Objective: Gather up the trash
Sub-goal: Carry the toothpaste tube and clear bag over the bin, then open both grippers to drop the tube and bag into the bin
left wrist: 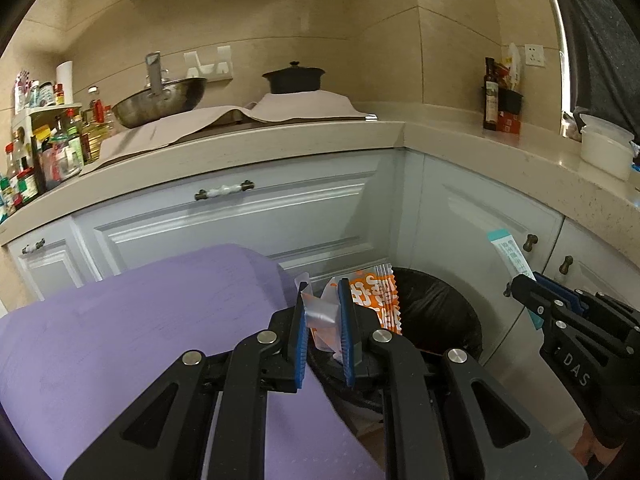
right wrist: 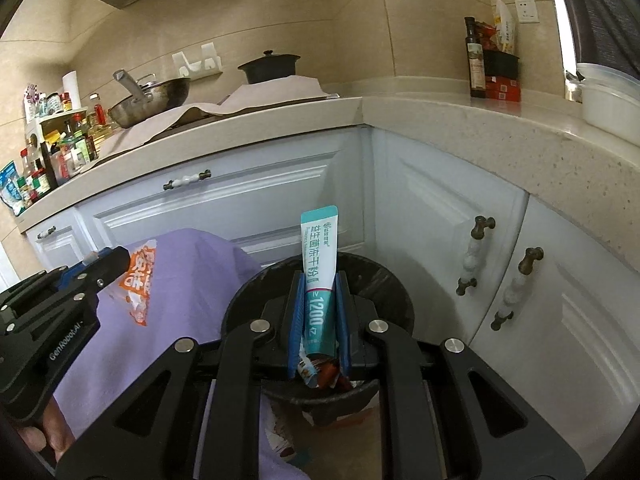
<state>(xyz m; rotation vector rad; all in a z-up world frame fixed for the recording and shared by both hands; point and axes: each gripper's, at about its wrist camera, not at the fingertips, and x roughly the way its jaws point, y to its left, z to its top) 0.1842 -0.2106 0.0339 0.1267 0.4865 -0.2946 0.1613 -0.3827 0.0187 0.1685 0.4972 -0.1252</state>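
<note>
Pale blue cabinets [right wrist: 248, 200] and a beige countertop [left wrist: 256, 148] frame a kitchen corner, where a black-lined trash bin [right wrist: 384, 288] sits on the floor. At left, the left gripper [left wrist: 323, 320] pinches an orange-and-white wrapper [left wrist: 376, 296] beside a purple cloth [left wrist: 140, 320]. At right, the right gripper [right wrist: 320, 312] clamps an upright teal sachet [right wrist: 320, 256] over the bin's mouth. A wok [left wrist: 160, 104] and dark pot [left wrist: 292, 78] stand far behind.

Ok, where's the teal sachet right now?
The teal sachet stands upright in the right gripper, directly over the black-lined trash bin by the corner cabinets, right of the purple cloth.
</note>
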